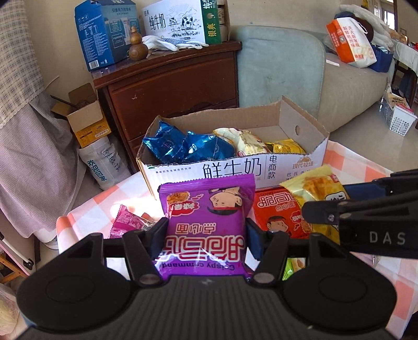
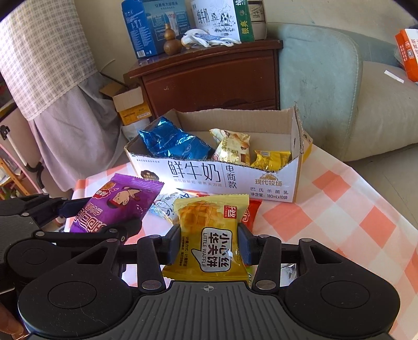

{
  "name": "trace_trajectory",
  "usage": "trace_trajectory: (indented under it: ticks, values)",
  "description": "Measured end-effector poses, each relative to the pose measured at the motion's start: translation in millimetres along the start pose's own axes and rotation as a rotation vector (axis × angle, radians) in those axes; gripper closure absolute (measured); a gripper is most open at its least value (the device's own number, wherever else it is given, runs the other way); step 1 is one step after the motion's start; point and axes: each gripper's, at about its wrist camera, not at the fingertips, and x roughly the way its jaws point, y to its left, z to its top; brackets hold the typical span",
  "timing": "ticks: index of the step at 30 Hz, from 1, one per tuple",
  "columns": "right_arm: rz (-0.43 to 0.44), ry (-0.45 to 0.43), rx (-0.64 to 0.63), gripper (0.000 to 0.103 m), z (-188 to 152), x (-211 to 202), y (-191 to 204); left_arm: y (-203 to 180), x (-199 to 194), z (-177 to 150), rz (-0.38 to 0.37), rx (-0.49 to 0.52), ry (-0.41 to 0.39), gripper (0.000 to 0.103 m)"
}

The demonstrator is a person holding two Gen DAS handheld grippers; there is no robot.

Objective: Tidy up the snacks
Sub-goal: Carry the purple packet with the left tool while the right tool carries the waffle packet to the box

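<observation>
A dark wooden nightstand stands against a cream wall, with a pale blue-green sofa just beside it. On the nightstand sit a blue carton, a white milk carton, a brown gourd and white gloves. A checked curtain hangs at the left above an open cardboard box on the floor. Sunlight falls across the orange-and-white checked desk.

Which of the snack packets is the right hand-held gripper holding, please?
The yellow waffle packet, clamped in the right hand-held gripper; the purple packet sits in the left hand-held gripper.
</observation>
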Motion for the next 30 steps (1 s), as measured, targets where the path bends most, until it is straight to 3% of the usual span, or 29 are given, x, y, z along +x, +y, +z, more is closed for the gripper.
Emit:
trace_trajectory:
  ticks: [14,30]
  values:
    - [0.023,-0.119,0.129,0.059,56.8,12.3,-34.9,44.0,29.7,50.5,0.021,-0.158,-0.043,0.043]
    - [-0.042,-0.162,0.192,0.059,88.7,50.4,-50.8,32.6,76.8,90.8,-0.026,-0.235,-0.039,0.043]
